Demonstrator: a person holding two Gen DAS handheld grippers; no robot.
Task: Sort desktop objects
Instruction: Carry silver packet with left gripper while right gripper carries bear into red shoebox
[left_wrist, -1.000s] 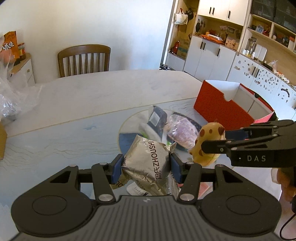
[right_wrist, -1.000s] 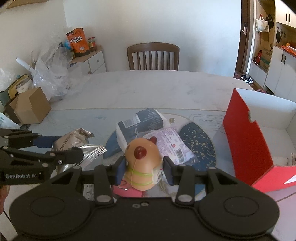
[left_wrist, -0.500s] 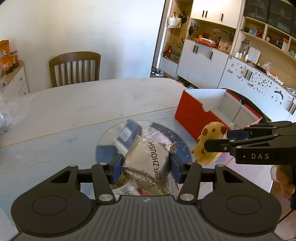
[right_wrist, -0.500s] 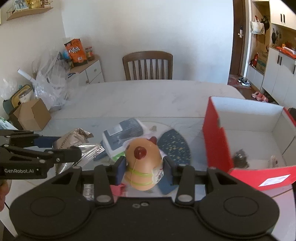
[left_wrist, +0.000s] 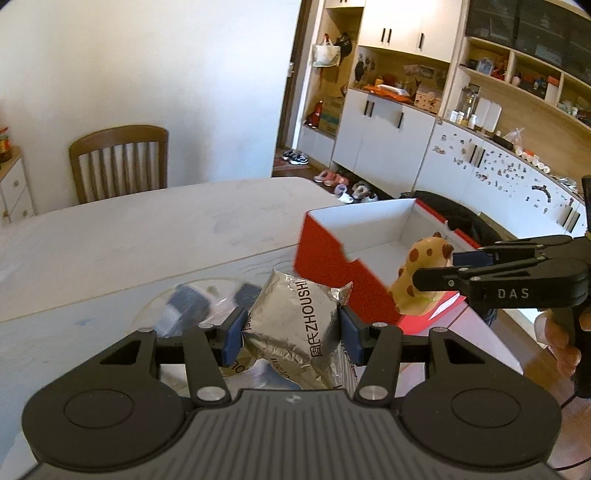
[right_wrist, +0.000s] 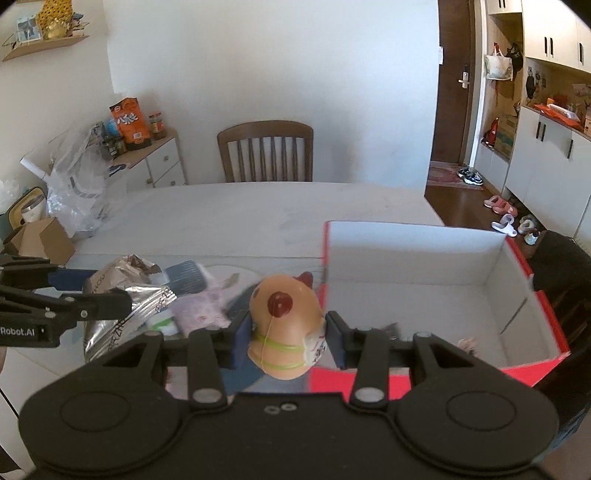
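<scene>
My left gripper (left_wrist: 291, 334) is shut on a silver foil snack bag (left_wrist: 295, 325) and holds it above the table, left of the red box (left_wrist: 332, 266). The bag also shows in the right wrist view (right_wrist: 122, 295). My right gripper (right_wrist: 288, 338) is shut on a tan spotted toy animal (right_wrist: 284, 325) and holds it over the box's near left corner. The toy (left_wrist: 421, 273) and right gripper (left_wrist: 461, 271) show in the left wrist view, above the box's front edge. The red box (right_wrist: 532, 306) is open with a white inside and small items on its floor.
Several packets (right_wrist: 199, 310) lie in a pile on the marble table (right_wrist: 240, 218), left of the box. A wooden chair (right_wrist: 266, 155) stands at the far side. A cardboard box (right_wrist: 40, 240) and plastic bags (right_wrist: 74, 192) sit at the left. Cabinets (left_wrist: 388, 140) line the right wall.
Both grippers moved right toward the red box with their loads. The toy now hangs over the box's near corner; the foil bag is beside the box's left wall.
</scene>
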